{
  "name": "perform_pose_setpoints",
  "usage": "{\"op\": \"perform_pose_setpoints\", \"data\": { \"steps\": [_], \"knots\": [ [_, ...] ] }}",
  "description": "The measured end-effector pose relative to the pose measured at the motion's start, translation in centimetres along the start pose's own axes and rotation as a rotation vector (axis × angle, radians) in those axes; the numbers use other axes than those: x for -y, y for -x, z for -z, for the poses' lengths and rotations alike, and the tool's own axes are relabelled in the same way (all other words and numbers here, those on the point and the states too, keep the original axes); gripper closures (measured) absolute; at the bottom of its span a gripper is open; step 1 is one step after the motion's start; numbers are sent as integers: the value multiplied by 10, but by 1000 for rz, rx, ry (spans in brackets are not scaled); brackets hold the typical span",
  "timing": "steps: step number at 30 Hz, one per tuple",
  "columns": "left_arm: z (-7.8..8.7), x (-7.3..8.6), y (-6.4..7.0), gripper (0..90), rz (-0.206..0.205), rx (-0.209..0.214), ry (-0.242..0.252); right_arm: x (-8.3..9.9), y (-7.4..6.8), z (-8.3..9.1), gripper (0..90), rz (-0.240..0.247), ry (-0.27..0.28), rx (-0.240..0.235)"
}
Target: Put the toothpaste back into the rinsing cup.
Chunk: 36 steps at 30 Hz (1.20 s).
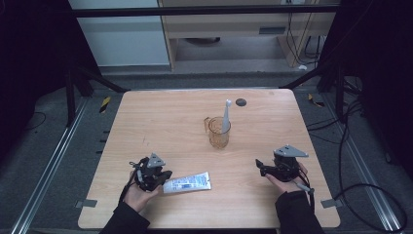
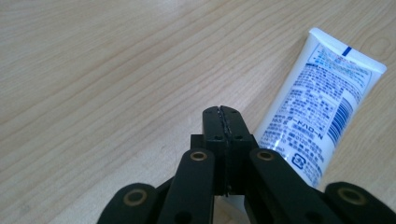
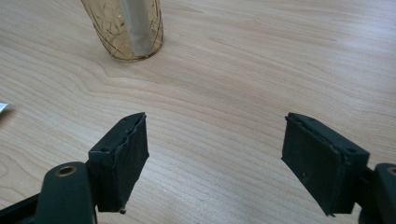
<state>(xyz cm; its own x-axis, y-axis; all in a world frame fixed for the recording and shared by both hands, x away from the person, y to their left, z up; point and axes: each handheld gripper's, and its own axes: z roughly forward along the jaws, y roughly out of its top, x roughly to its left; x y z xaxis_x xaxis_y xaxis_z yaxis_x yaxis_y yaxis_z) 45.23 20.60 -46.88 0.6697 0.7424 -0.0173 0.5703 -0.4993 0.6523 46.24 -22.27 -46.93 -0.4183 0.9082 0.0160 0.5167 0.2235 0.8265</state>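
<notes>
On the tabletop in the high view, the tube lies flat just right of the left claw, its long axis across the table, slightly tilted. The right claw is well apart from it. In the left gripper view, the left claw is closed on nothing, the tube just beside it, crimped end pointing away. In the right gripper view, the right claw gapes wide, empty, facing the cup.

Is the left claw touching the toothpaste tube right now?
Cannot tell. In the left gripper view the shut left claw overlaps the toothpaste tube beside it, showing no plain gap or contact.
</notes>
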Motion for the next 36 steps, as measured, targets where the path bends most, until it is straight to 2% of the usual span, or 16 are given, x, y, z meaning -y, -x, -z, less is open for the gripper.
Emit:
{"op": "perform_pose_setpoints", "data": {
  "steps": [17, 23, 27, 31, 36],
  "knots": [
    [6, 14, 19, 896, -22, 9, -40, 2, 0, 0, 223, 3, -5, 1],
    [7, 14, 22, 896, -25, 16, -40, 2, 1, 0, 222, -1, -6, 0],
    [11, 9, 19, 886, -18, 4, -19, 2, 1, 0, 222, -3, -8, 2],
    [17, -1, 19, 823, -7, -5, 18, 2, 3, 1, 221, -6, -5, 6],
    [19, -12, 25, 686, -11, 2, 47, 2, 5, 2, 218, -11, -4, 11]
  ]
}}
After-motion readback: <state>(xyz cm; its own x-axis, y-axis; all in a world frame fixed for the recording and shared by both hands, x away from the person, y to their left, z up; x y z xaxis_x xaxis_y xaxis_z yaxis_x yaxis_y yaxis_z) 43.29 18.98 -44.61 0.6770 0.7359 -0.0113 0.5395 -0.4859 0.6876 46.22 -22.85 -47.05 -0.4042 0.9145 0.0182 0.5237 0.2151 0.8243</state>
